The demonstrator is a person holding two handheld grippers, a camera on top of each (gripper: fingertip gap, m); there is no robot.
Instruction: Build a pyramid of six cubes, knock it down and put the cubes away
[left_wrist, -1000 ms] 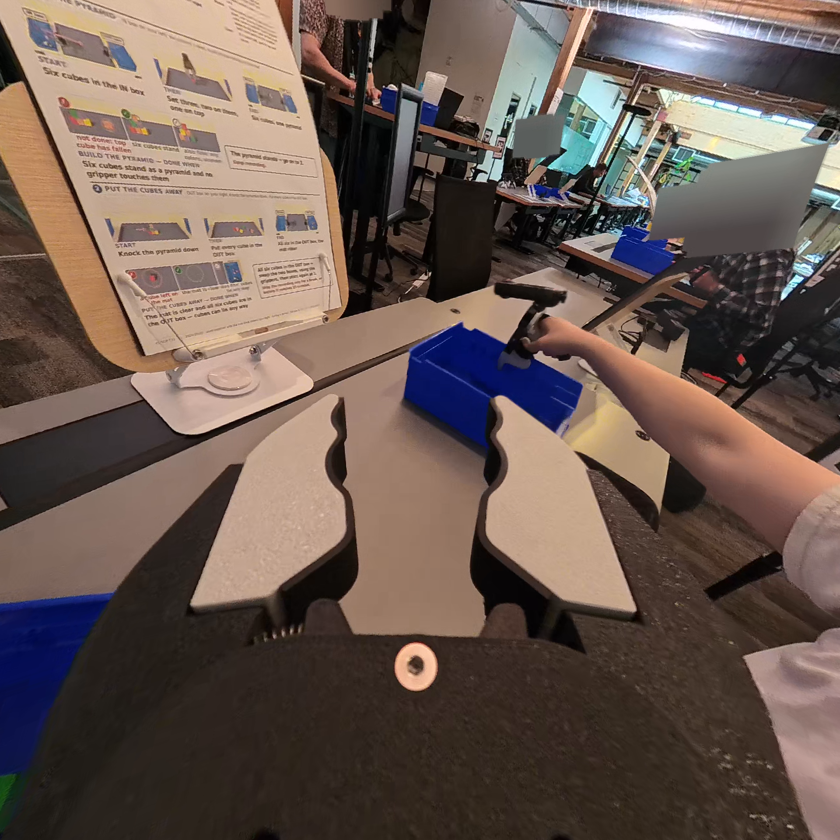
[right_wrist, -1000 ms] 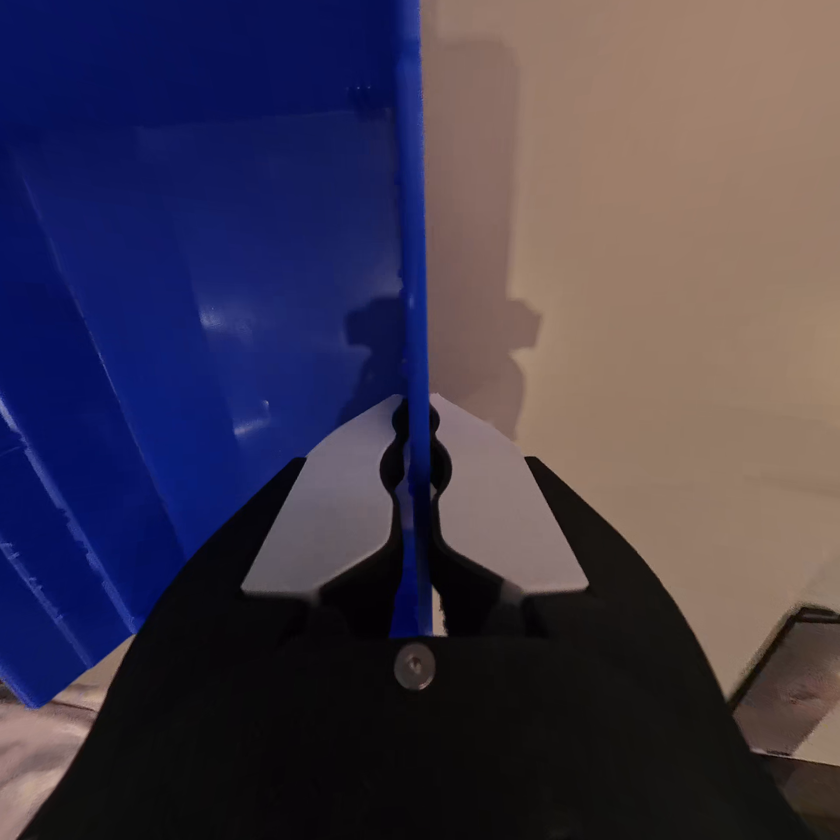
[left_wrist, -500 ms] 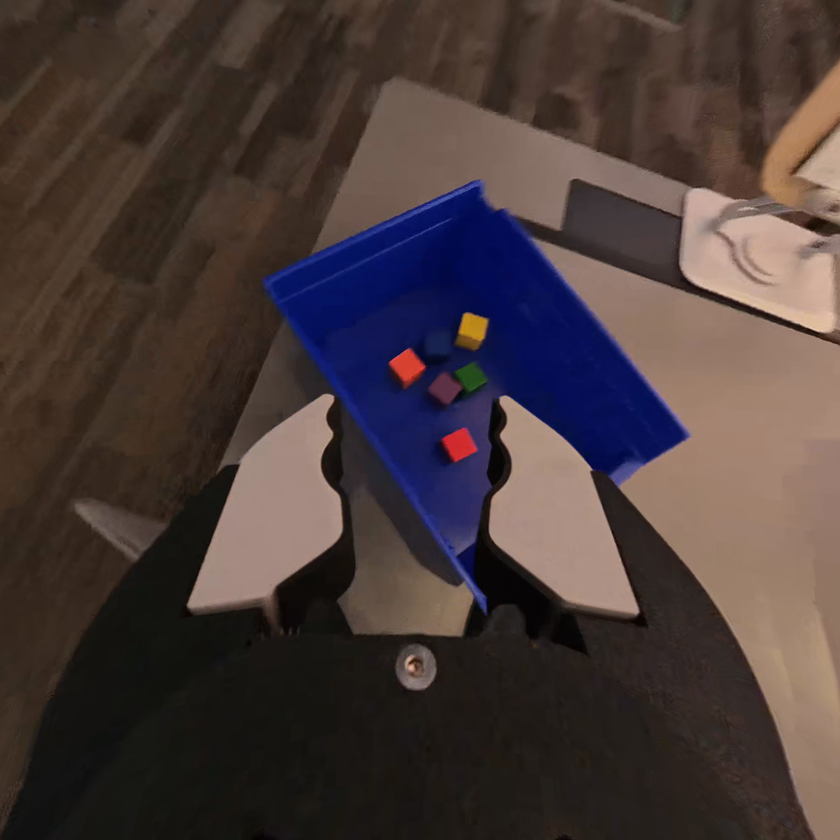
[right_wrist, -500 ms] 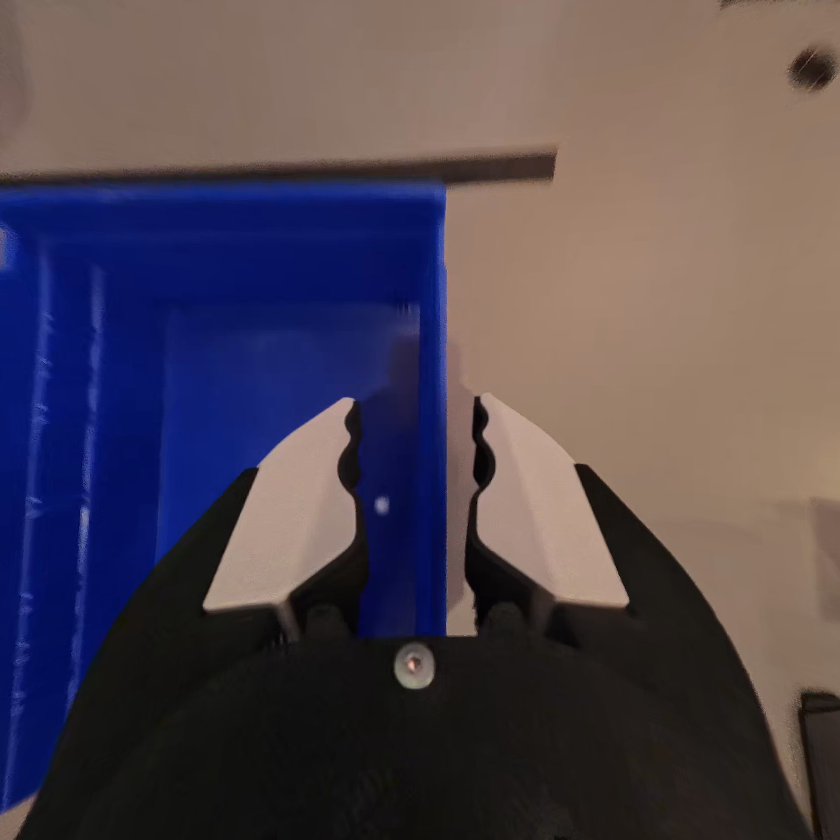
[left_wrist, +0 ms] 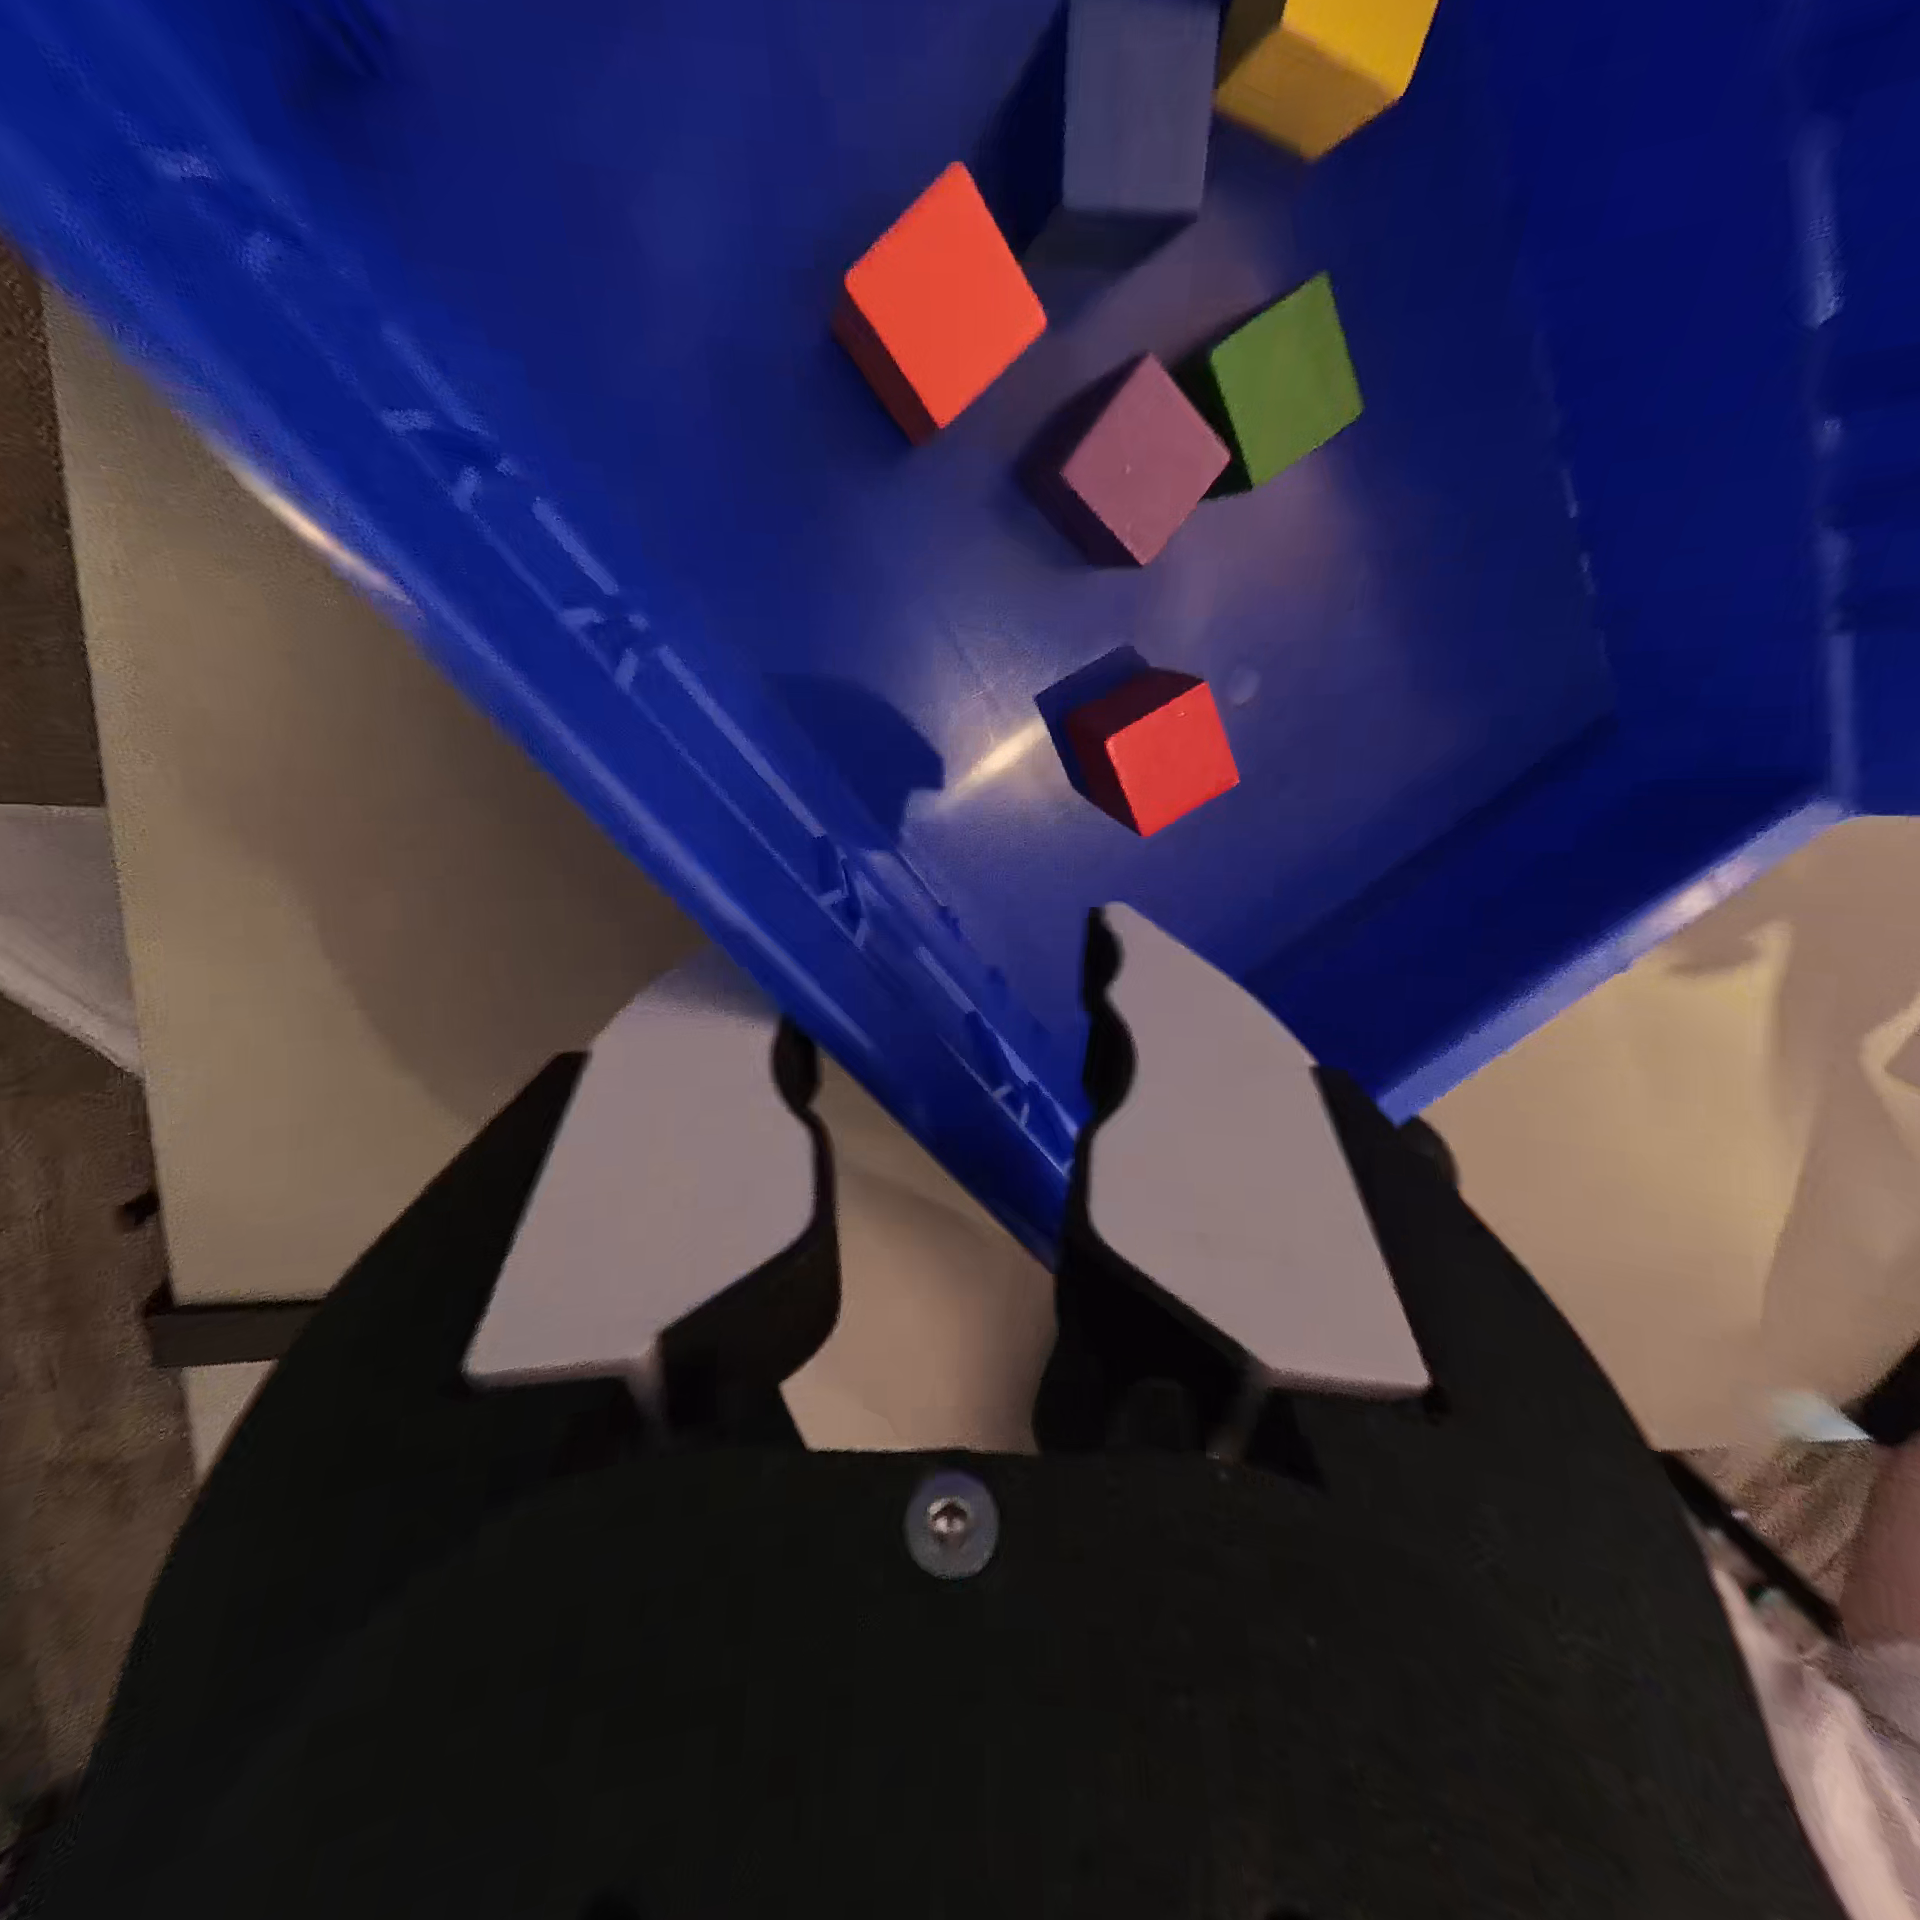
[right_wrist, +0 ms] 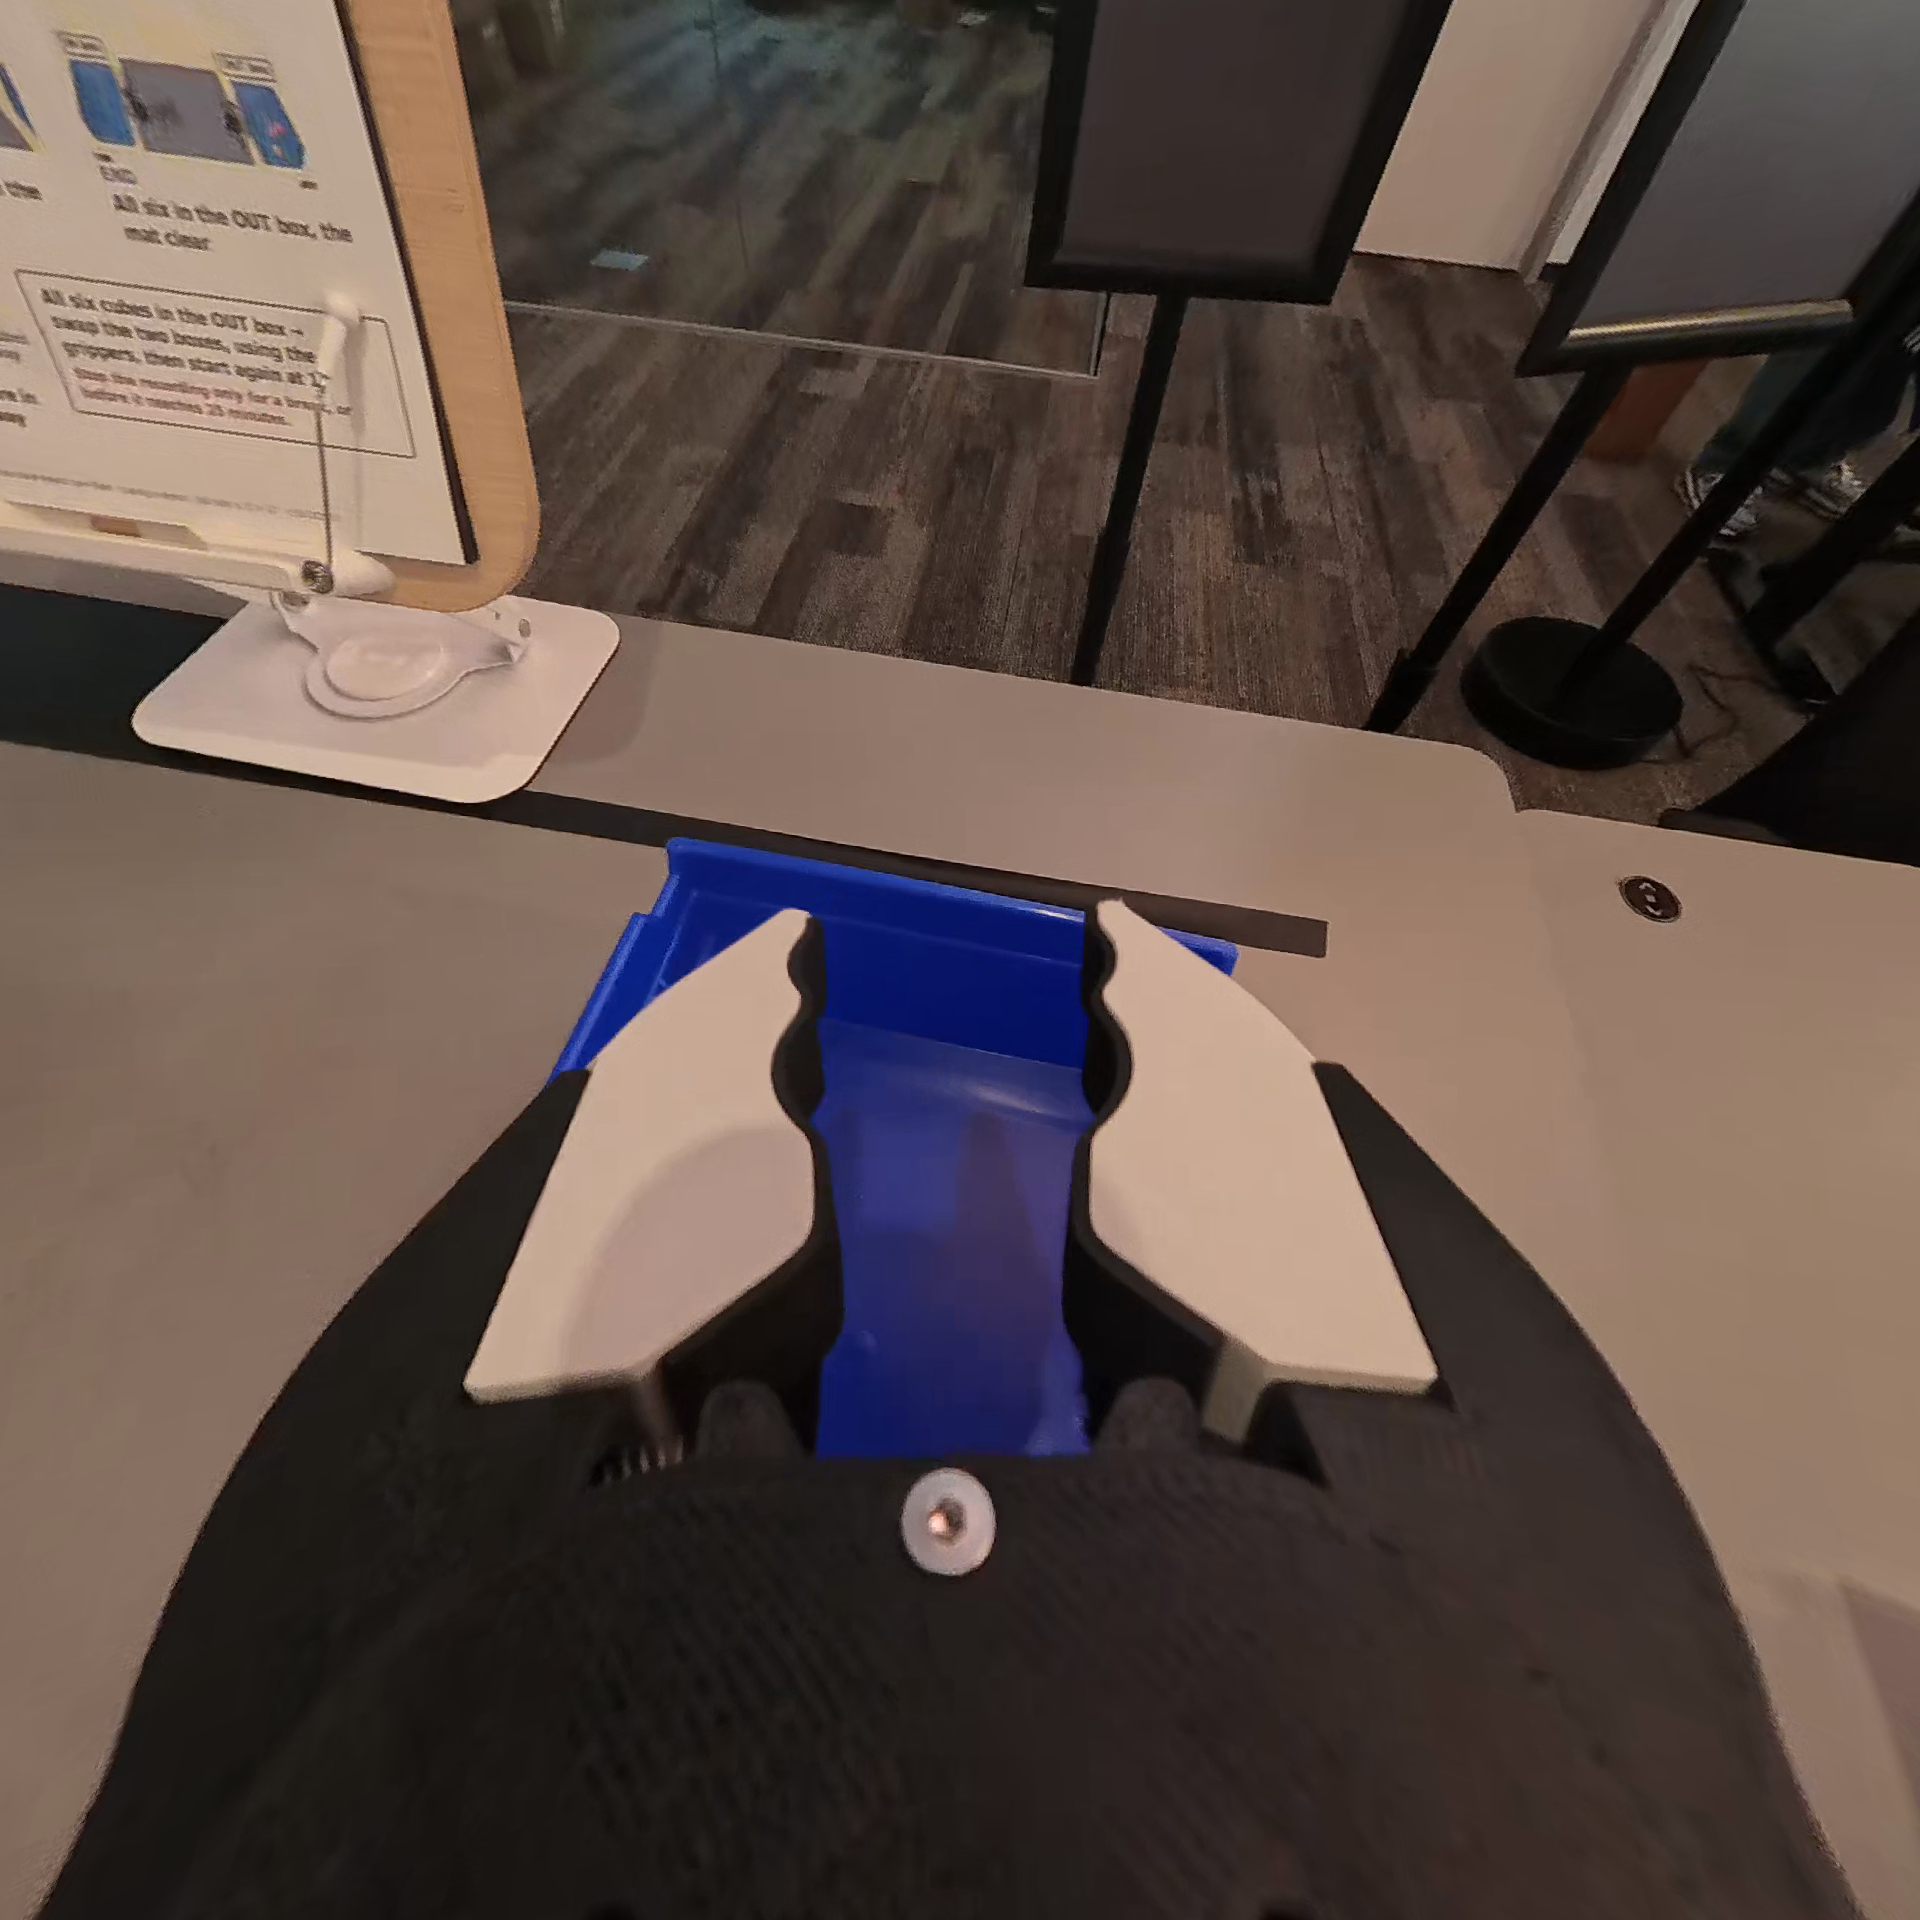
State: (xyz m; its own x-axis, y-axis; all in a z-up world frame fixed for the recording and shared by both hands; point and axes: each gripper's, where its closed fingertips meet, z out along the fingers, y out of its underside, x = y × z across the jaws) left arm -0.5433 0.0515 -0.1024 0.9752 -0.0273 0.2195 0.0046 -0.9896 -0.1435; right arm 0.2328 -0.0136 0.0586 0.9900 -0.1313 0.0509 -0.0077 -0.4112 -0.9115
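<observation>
my left claw (left_wrist: pixel 940 1023) spread, astride blue bin (left_wrist: pixel 644 644) wall, lower centre | right claw (right_wrist: pixel 945 971) spread, empty | risk: clamping could tilt bin, spilling cubes (left_wrist: pixel 1151 750)

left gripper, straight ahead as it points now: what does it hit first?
Probably the side wall of the blue box: its rim already sits between the open left gripper fingers. Past that, the red cube. Depth unclear.
</observation>
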